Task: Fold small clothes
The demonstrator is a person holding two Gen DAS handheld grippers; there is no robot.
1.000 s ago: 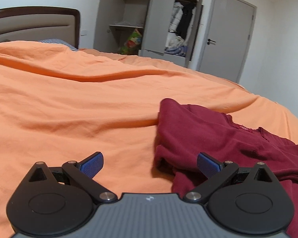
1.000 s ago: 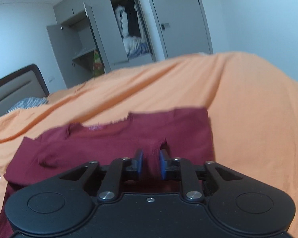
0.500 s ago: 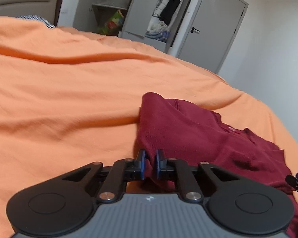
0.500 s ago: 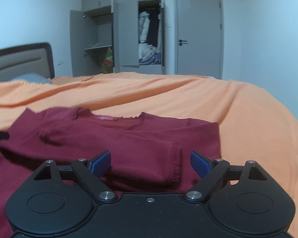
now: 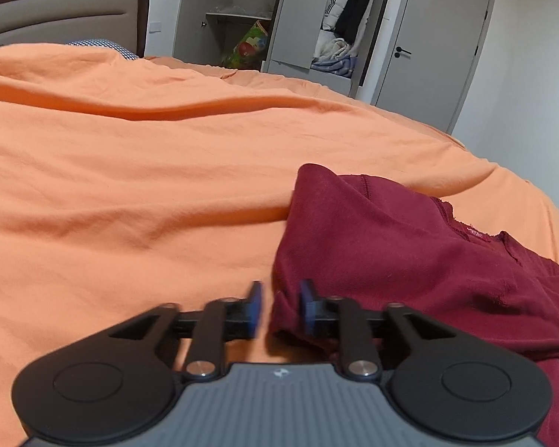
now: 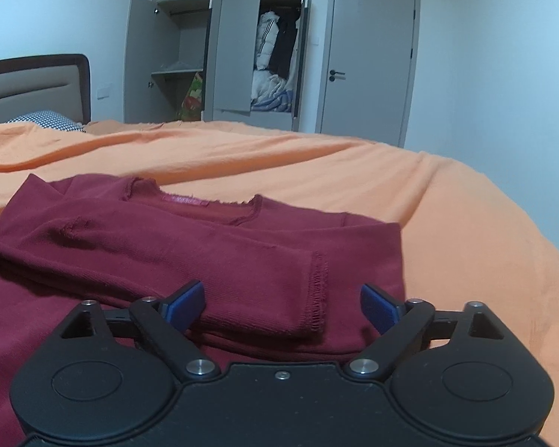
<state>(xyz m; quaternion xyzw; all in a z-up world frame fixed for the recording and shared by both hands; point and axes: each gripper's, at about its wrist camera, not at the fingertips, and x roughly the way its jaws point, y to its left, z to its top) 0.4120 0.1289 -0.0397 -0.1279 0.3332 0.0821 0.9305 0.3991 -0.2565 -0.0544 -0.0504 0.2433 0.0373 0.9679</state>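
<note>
Left wrist view: the left gripper (image 5: 279, 307) hovers low over an orange bedspread (image 5: 130, 186), its blue pads parted by a narrow gap, with the near folded edge of a maroon long-sleeved top (image 5: 410, 246) lying in and just beyond that gap. The motion-blurred pads do not appear to be pinching the cloth; the claw reads as released, though only barely apart. The garment lies to the right of centre on the bed, and a headboard (image 5: 63, 11) and an open wardrobe (image 5: 335, 29) stand behind.

Right wrist view: the right gripper (image 6: 281, 303) is spread wide and grasps nothing. Directly ahead, between its pads, lies the top's sleeve (image 6: 205, 260), folded across the body, its frayed cuff (image 6: 318, 290) near the right pad. The neckline and label (image 6: 186, 200) face up further back.

The risk, as it appears, lies on the left: with the pads so close to the bunched edge, any lift or sideways move could snag the fabric and drag the fold open. On the right, a careless closing could catch the cuff and pull the laid sleeve askew.
</note>
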